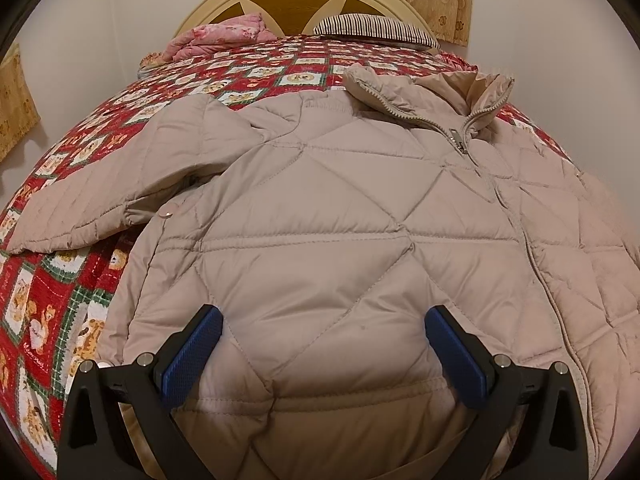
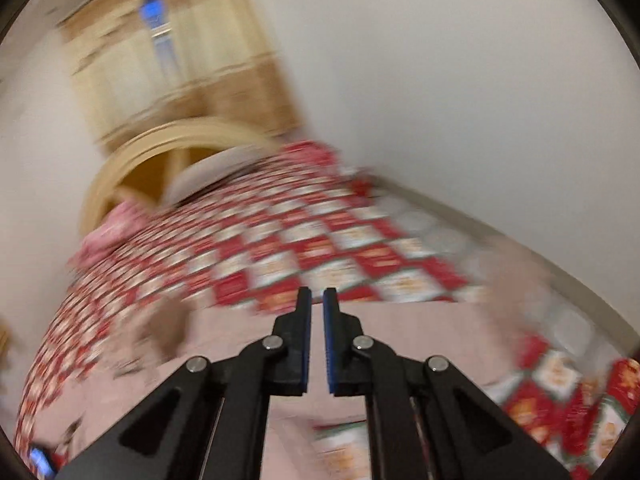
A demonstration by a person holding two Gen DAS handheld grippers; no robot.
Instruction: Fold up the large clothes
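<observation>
On the bed [image 1: 80,184], the beige quilted jacket [image 1: 340,220] lies flat for folding, the left gripper [image 1: 324,356] spread above its near hem, the right gripper [image 2: 317,340] pressed together, seemingly empty.

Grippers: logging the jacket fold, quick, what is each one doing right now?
Left gripper: open, jaws spread above the beige quilted jacket, holding nothing.
Right gripper: shut, nothing visible between its jaws.
</observation>
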